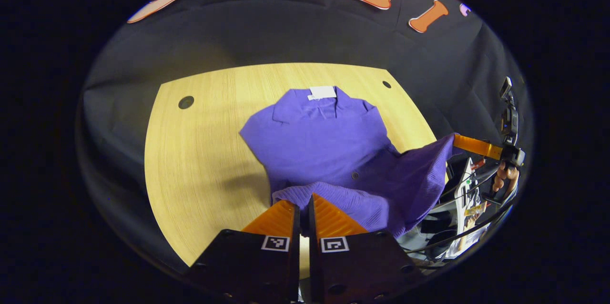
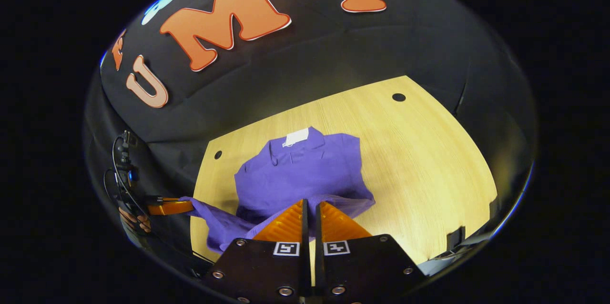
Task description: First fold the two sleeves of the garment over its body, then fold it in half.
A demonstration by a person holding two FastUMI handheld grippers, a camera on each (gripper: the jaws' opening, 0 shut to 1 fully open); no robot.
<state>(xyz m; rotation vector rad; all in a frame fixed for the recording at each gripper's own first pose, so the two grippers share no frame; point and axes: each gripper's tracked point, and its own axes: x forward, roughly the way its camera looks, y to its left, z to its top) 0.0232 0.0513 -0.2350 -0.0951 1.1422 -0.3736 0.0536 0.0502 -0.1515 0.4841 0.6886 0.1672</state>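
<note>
Garment [image 1: 324, 137] is spread mid-frame on the desk [image 1: 200, 161], its near hem apparently pinched by both closed tools [image 1: 301, 208] [image 2: 310, 211]; corners should be carried level toward the collar.

A: The worktop [image 1: 200, 161] is pale wood with a fine grain, and it has rounded corners.

B: Small dark round holes [image 1: 186, 102] sit near its far corners, well ahead of the hand-held gripper [image 1: 303, 211].

A: A black cloth wall [image 2: 429, 46] rises behind the far edge, creased in long folds, and more black cloth drapes down past the worktop's sides.

B: Light falls from above: the wood glows bright, and soft shadows lie on it.
</note>
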